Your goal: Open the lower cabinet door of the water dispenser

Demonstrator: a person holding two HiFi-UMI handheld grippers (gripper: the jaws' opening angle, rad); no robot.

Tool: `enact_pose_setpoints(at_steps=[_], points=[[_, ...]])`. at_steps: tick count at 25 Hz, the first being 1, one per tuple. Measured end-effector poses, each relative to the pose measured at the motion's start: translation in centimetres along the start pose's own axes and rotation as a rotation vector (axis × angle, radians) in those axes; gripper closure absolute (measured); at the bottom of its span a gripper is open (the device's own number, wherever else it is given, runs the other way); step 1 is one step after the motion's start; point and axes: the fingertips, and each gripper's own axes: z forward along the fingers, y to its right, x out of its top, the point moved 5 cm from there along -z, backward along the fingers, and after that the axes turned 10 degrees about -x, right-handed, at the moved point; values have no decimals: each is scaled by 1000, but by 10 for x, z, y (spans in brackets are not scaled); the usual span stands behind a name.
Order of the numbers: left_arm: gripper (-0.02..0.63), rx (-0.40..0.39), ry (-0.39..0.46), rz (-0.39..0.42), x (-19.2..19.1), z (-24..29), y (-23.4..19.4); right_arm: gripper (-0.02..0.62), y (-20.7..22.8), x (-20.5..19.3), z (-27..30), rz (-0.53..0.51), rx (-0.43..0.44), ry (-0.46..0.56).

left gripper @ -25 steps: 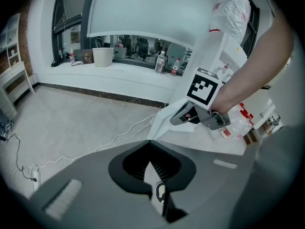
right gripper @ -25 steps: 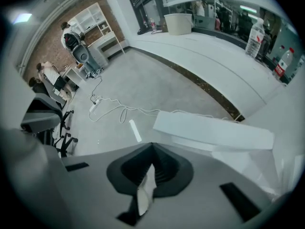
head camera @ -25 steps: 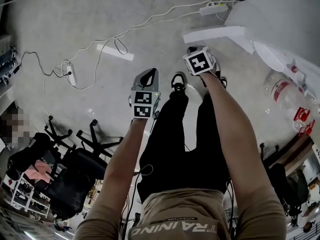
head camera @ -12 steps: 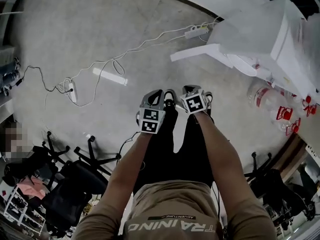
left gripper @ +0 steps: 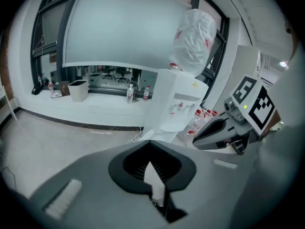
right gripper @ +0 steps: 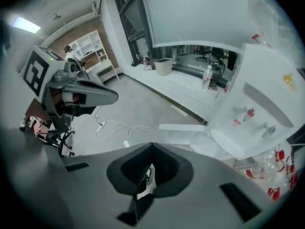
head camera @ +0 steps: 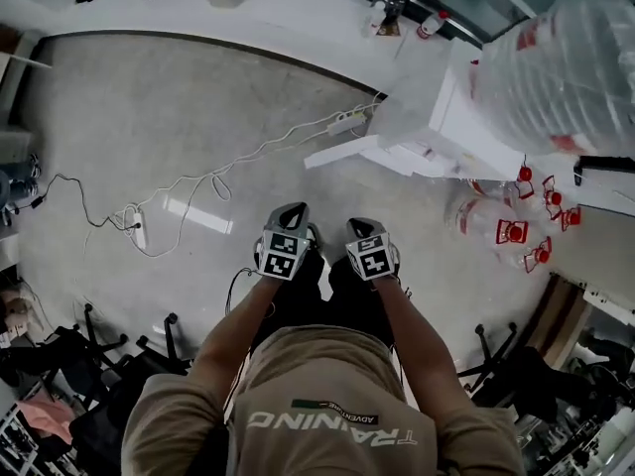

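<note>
one water dispenser [head camera: 451,122] stands up and to the right of both grippers in the head view, well apart. its lower cabinet door [head camera: 342,154] looks already swung out leftward, long edge about level. right gripper [head camera: 363,228] is nearer than left gripper [head camera: 294,214]; both are pinched closed with nothing held. right gripper view shows door and taps [right gripper: 250,113]; left gripper view hides the door behind its own body.

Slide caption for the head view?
Left gripper and right gripper side by side above grey floor; white water dispenser beyond, lower cabinet door open.
</note>
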Motion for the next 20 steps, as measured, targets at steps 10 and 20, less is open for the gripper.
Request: enact_pose_setpoints(at_steps=[10, 20], points=[[614, -97, 101, 180, 112, -18, 87, 588, 28, 45, -125, 25, -96, 267], [614, -139, 239, 304, 199, -54, 160, 588, 64, 85, -246, 6, -160, 564]])
